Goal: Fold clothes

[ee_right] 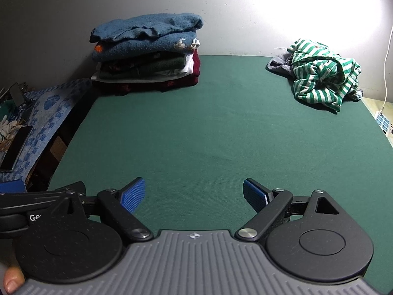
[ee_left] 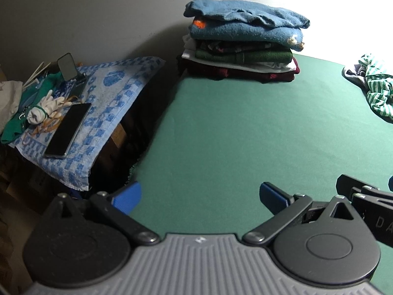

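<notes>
A stack of folded clothes (ee_left: 242, 41) with a blue knit on top stands at the far left corner of the green table (ee_left: 245, 127); the right wrist view shows the same stack of folded clothes (ee_right: 147, 51). A crumpled green-and-white striped garment (ee_right: 324, 76) lies loose at the far right of the green table (ee_right: 208, 127), over a grey piece, and its edge shows as the striped garment (ee_left: 375, 86) in the left wrist view. My left gripper (ee_left: 200, 195) hovers open over the near edge, empty. My right gripper (ee_right: 194, 194) is open and empty beside it.
A side stand draped with a blue patterned towel (ee_left: 98, 113) sits left of the table, carrying a black phone (ee_left: 67, 130), white gloves (ee_left: 44, 109) and small clutter. A white cable (ee_right: 386, 73) and power strip (ee_right: 383, 120) lie off the right edge. A wall backs the table.
</notes>
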A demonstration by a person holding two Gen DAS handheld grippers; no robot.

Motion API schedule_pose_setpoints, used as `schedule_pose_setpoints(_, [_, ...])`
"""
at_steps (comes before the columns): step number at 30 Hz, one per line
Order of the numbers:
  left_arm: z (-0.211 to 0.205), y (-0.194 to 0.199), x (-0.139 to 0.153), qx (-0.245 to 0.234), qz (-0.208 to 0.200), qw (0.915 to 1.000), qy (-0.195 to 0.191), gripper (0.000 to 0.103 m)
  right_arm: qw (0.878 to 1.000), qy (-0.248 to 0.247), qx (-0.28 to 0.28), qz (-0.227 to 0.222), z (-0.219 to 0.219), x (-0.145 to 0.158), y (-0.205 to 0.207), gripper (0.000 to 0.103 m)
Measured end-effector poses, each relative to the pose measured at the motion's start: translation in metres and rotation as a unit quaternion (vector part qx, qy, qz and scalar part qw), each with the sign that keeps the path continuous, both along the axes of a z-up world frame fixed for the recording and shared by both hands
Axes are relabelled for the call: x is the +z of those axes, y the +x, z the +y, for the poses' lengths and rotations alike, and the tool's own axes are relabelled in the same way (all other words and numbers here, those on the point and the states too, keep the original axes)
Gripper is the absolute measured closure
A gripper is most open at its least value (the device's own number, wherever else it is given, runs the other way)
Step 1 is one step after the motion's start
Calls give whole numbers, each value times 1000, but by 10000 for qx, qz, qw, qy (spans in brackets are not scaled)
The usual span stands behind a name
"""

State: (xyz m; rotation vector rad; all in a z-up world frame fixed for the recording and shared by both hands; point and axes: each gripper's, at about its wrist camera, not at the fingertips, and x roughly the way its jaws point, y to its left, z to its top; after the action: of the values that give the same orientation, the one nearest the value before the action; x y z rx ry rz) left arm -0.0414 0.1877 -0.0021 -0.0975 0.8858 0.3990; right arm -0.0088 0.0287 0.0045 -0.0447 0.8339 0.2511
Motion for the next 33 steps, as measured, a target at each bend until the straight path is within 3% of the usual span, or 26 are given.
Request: schedule_pose_setpoints(33, [1,14,-4,-38,67,10000,63,0,9996,-6,-151,252,0,-8,15,14])
